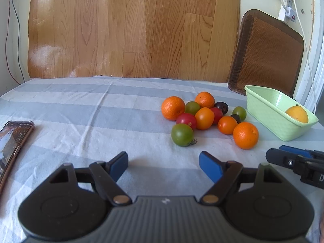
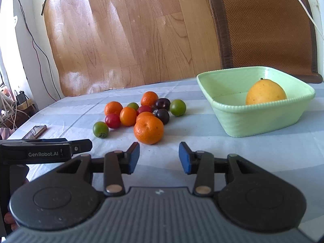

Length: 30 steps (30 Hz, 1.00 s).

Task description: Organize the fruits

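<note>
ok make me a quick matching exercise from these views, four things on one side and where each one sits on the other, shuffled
Things:
1. yellow fruit
2. phone
3. nearest orange
4. woven mat

Places:
A. lying at the left edge of the tablecloth
B. leaning on the wall behind the table
C. inside the green basket
D. front of the fruit pile, just ahead of the right gripper

Pairs: 1-C, 2-A, 3-D, 4-B
</note>
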Available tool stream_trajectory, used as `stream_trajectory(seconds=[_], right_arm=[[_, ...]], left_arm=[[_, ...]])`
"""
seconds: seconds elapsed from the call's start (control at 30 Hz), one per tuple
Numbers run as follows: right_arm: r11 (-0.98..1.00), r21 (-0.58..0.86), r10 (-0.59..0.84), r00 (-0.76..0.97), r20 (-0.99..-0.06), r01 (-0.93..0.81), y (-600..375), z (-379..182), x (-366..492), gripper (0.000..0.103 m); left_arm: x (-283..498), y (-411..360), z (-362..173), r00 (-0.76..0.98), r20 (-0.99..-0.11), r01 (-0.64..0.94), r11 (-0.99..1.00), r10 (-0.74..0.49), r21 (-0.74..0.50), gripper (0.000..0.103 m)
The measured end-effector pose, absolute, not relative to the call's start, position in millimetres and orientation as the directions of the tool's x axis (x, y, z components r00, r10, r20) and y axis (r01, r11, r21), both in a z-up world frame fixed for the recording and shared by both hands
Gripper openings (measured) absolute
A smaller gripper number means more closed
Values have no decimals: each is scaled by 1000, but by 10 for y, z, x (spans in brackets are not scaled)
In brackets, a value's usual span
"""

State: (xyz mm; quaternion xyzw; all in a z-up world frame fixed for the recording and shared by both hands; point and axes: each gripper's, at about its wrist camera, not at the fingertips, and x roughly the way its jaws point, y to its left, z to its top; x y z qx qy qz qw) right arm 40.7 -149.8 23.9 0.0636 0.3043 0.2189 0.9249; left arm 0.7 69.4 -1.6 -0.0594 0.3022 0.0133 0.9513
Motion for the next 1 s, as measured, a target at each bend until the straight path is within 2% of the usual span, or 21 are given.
stream_trajectory(seconds=[0.23,0.47,0.53,0.6,0.77,0.87,0.9,0.93,0.97,1.0], right_arm=[[896,251,443,720,-533,-366,-1500,237,412,46],[892,221,448,710,-543,-394,-1430,250,457,48],[889,193,449,706,-548,-415,-1376,257,497,55],[886,162,444,697,-563,-434,-1307,250,564,55],[873,124,446,668,-596,-472,-1167,209,778,55],[867,118,443,640,-628,-484,-1096,165,908,57],[865,127,448,635,-629,-485,-1091,158,934,57],[863,134,454,632,-627,-487,-1092,158,948,52],[863,135,455,632,-628,-487,-1090,159,948,43],[864,136,454,635,-625,-484,-1107,163,934,43]], left_arm=[[6,721,4,823,-567,-44,991,-36,-126,80],[190,624,126,825,-556,57,993,-103,-99,78],[291,592,110,815,-570,68,994,-101,-80,72],[414,587,60,792,-602,70,994,-106,-83,60],[505,599,-12,784,-607,70,990,-130,-121,50],[478,571,-28,792,-600,70,994,-109,-87,29],[463,567,-31,794,-598,75,994,-110,-83,29],[442,569,-30,795,-597,74,994,-109,-83,29],[415,575,-26,795,-597,74,993,-112,-88,29],[379,585,-19,792,-598,77,991,-125,-105,29]])
